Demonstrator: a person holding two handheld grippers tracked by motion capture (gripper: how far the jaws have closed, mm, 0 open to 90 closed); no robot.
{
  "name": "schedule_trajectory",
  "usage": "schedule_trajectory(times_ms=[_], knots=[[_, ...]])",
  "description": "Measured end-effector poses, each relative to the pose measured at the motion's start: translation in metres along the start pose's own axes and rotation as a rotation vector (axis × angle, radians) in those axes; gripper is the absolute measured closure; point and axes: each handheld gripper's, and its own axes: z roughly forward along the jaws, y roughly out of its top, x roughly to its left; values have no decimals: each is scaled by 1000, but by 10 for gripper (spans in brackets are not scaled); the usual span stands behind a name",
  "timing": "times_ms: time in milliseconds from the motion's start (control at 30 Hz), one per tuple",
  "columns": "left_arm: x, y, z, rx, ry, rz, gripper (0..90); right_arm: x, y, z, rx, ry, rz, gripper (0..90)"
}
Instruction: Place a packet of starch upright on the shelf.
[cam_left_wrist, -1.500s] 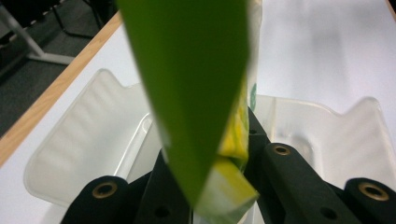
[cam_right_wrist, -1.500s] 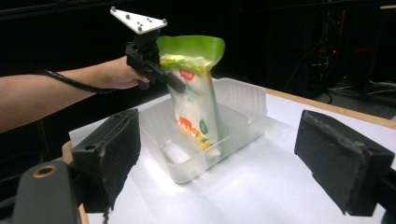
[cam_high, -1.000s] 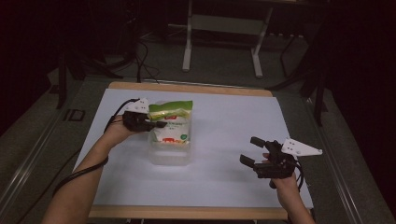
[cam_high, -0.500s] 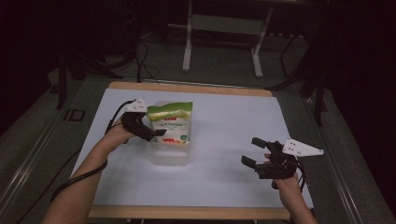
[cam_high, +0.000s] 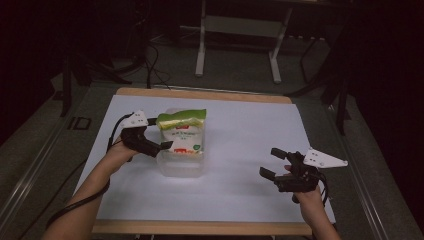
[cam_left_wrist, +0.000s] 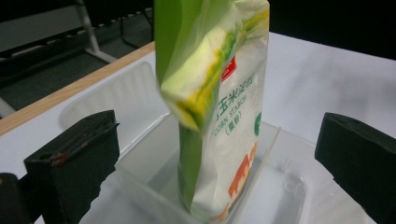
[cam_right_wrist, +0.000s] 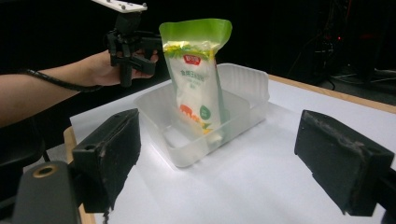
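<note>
The corn starch bag (cam_high: 182, 136) stood upright in a clear plastic tub (cam_high: 180, 167) near the centre-left of the white table (cam_high: 250, 140), leaning slightly. The left gripper (cam_high: 156, 146) sat just beside the bag w/ jaws apart, nothing clamped. The right gripper (cam_high: 272, 165) hung well apart from the tub, jaws also apart & empty.

Handling, by judgement: film pouch, powder fill, prob. soft, slumps under pressure; skin looked glossy, so likely slippery. Best hold approx. at the flat green top seal (cam_right_wrist: 196, 31); avoid squeezing the body. The tub seemed thin, light, liable to slide.
</note>
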Motion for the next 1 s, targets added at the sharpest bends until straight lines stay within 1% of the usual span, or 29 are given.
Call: schedule_trajectory(times_ms=[67,100,133,200,300,367,433,500,600,767,833,900,1000], knots=[[-2,-3,-5,-5,0,-8,1,0,0,0,3,-2,-4,143],[-2,-3,-5,-5,0,-8,1,0,0,0,3,-2,-4,143],[-5,-5,-9,-11,3,-18,1,1,0,0,4,-3,-6,143],[-9,-7,-13,-14,3,-23,1,0,-1,0,7,-2,0,143],[-16,-12,-18,-17,-3,-22,1,0,-3,-1,10,-2,4,143],[-21,-16,-21,-18,-12,-15,1,0,-4,-1,12,-3,2,143],[-26,-19,-24,-21,-19,-20,1,0,-4,-1,15,-3,6,143],[-32,-22,-26,-19,-24,-16,1,0,-5,-1,17,-3,8,143],[-41,-27,-31,-27,-37,-12,1,1,-5,-2,16,-2,4,143],[-56,-33,-36,-14,-68,7,1,1,-7,-4,21,-3,7,143],[-63,-33,-37,-11,-81,13,1,2,-8,-5,22,-4,8,143],[-70,-33,-37,-19,-96,14,1,2,-9,-5,23,-4,6,143],[-81,-33,-35,-24,-122,33,1,3,-11,-7,21,-5,10,143]])
